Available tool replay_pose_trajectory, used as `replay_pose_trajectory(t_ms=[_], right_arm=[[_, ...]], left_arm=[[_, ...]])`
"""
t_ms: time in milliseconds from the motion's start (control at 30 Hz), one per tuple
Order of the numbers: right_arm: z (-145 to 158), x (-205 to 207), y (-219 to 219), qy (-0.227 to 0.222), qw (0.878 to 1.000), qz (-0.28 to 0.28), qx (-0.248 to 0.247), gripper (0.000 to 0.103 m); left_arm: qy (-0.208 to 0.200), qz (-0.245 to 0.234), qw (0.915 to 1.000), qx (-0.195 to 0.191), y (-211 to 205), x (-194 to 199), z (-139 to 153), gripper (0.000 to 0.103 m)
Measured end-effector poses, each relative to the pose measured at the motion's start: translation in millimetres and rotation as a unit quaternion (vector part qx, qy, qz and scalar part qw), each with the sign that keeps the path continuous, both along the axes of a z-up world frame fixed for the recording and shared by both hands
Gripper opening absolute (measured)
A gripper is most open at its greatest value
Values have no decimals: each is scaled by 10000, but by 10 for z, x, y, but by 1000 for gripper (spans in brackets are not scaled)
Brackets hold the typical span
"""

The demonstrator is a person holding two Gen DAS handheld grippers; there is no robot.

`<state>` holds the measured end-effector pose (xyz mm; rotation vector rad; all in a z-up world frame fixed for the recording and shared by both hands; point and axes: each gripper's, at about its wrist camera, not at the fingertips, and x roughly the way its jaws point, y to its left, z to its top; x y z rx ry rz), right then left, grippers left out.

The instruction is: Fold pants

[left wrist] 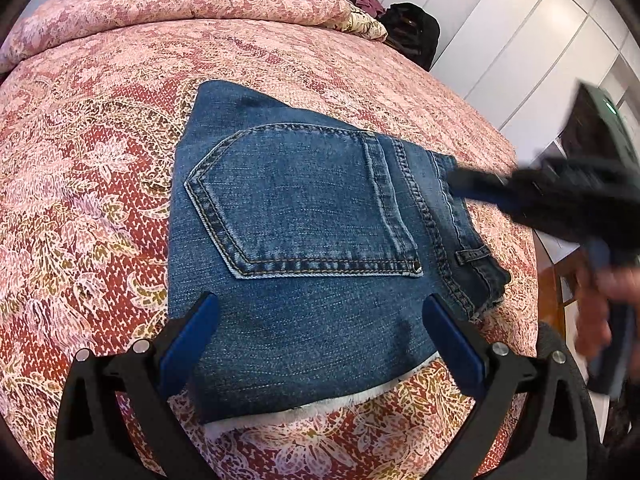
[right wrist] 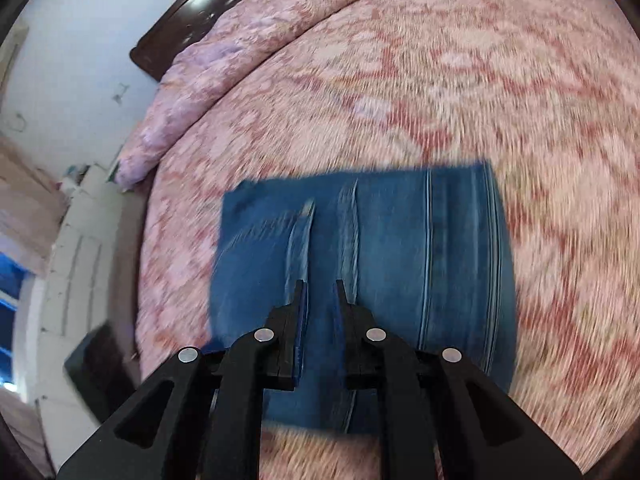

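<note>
Blue jeans [left wrist: 304, 240] lie folded into a compact rectangle on the bed, back pocket facing up. My left gripper [left wrist: 320, 312] is open and empty, its jaws wide over the near edge of the jeans. My right gripper [left wrist: 456, 178] shows blurred at the right, its tip at the waistband edge. In the right wrist view the folded jeans [right wrist: 400, 260] are blurred by motion. There my right gripper [right wrist: 320, 286] hovers over them with the jaws a narrow gap apart and nothing between them.
The bed is covered by a pink and red floral bedspread [left wrist: 100, 180]. A rolled quilt [left wrist: 180, 0] lies at the headboard end. Dark clothes [left wrist: 408, 28] sit at the far corner. White wardrobe doors [left wrist: 520, 40] stand to the right.
</note>
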<state>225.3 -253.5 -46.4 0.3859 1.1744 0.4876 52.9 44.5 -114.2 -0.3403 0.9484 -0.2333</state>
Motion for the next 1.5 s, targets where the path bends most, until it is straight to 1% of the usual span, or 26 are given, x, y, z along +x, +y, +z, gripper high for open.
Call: replay_pose_trajectory(t_ms=[67,133,200,233,300,333,367,433,567,633,667,700,733,833,900,967,1067,1167,1233,1267,1300,1333,1400,1433,1467,1500], right_arm=[[-41,-157,-23,169,9998,36,142,12],[-121,-327,-62,316,9995,78,64,12],[-287,-440,-177,535,9985,-6,-117,12],[-365,-469,-236,629,9980,-69,-63,12],[-550,-519,-397,677,9957,-264,572,12],[-602,-538,-431,660,9945,-316,747,12],[-624,-548,-440,619,9942,-316,817,12],[-638,-577,-442,499,9947,-268,864,11],[-581,-605,-527,660,9923,-356,983,12],[-451,-629,-595,446,9938,-373,944,13],[-416,-631,-653,368,9935,-417,989,18],[-369,-642,-747,289,9923,-569,1060,21],[-350,-634,-835,265,9904,-709,1157,27],[-354,-666,-1097,348,9823,-1125,1458,28],[-387,-679,-1195,464,9776,-1268,1616,28],[-425,-703,-1214,562,9773,-1271,1602,28],[-509,-745,-1210,721,9799,-1287,1347,28],[-543,-720,-1169,758,9831,-1252,1104,28],[-540,-676,-1082,769,9858,-1127,981,34],[-541,-651,-1039,768,9881,-1029,846,34],[-519,-619,-977,702,9913,-874,693,34],[-486,-590,-935,644,9932,-752,611,19],[-298,-588,-879,364,9947,-576,767,19],[-199,-599,-872,222,9948,-535,833,18],[-130,-600,-870,133,9953,-522,806,18],[-147,-587,-904,205,9955,-564,740,18]], left_arm=[[0,-1,10000,-3,2,1,1,101],[2,-2,10000,-5,7,2,2,101],[-1,12,10000,-18,18,2,3,101],[-4,14,10000,-19,25,0,6,101],[-7,15,10000,-16,39,0,5,101],[-8,7,10000,-10,39,-5,6,101],[-12,-15,10000,0,41,-13,10,101],[-39,-45,10000,-49,51,-45,40,101],[-189,-71,9983,-548,261,-160,50,101],[-200,-84,9976,-653,316,-167,26,101],[-186,-73,9977,-652,323,-158,16,101],[-173,-66,9979,-615,318,-151,7,101],[-168,-76,9983,-555,305,-145,1,101],[-213,-171,9992,-290,245,-153,-13,101],[-218,-167,9993,-253,215,-142,-11,101],[-217,-146,9993,-284,189,-125,-5,101],[-224,-134,9991,-325,189,-127,-7,101],[-229,-140,9991,-341,191,-141,-3,101],[-225,-119,9989,-384,204,-157,-6,101],[-218,-94,9987,-444,220,-156,-8,101],[-214,-73,9985,-501,242,-160,-9,101],[-198,-39,9980,-593,268,-159,-4,101],[-151,39,9970,-761,335,-180,31,101],[-141,116,9958,-892,377,-197,71,101],[-174,208,9935,-1101,450,-231,137,101],[-224,254,9925,-1171,478,-262,180,101]])
